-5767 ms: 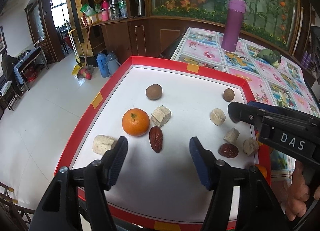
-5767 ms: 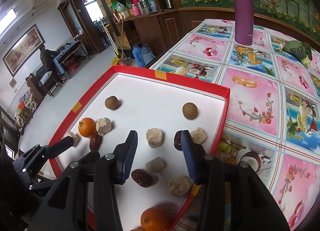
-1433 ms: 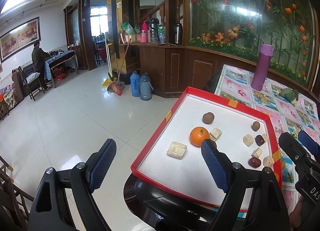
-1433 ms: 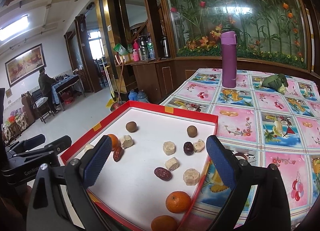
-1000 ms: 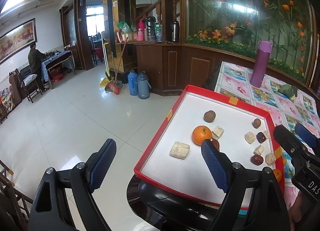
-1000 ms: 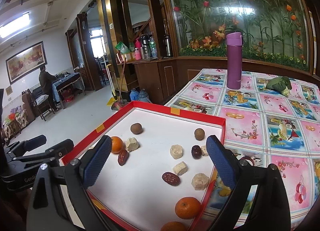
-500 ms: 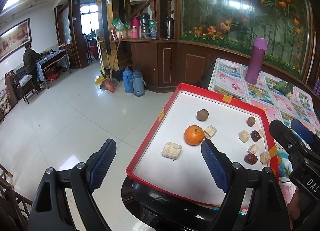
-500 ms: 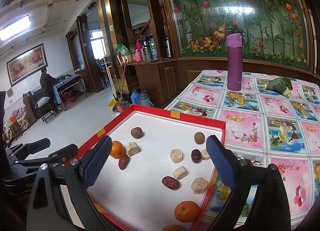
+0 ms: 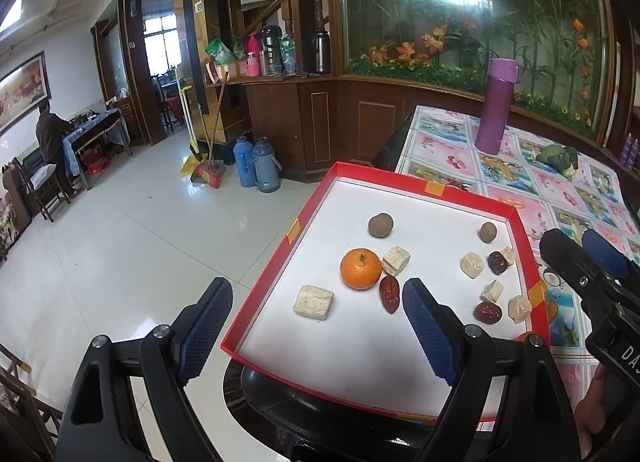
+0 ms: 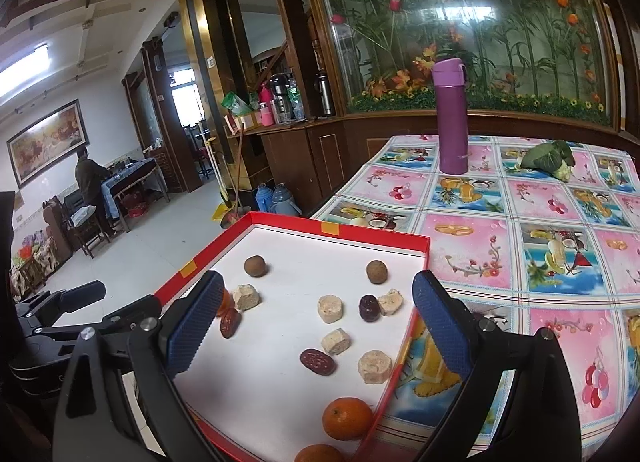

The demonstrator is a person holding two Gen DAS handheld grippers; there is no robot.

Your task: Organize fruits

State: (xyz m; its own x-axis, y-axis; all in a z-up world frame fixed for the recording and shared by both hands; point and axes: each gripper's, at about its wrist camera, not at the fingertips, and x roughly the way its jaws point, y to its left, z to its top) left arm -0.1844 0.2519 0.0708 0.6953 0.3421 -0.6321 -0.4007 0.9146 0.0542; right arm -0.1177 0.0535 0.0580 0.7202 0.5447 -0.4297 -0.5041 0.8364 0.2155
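Observation:
A red-rimmed white tray holds scattered fruit and snacks. On its left side lie an orange, a red date, a beige cake block and a brown longan. Toward the right rim are another longan, two dates and several beige pieces. Two oranges sit at the near right corner. My left gripper hangs wide open and empty before the tray's near left edge. My right gripper is open and empty above the near right part.
A purple flask and a green vegetable stand on the flowered tablecloth beyond the tray. The tray overhangs the table's left edge above tiled floor. Thermos jugs and a broom stand by the wooden counter. A person is far left.
Since several seconds ago both grippers have drawn back and up from the tray and opened wider. Over the last half second the views only drift slightly.

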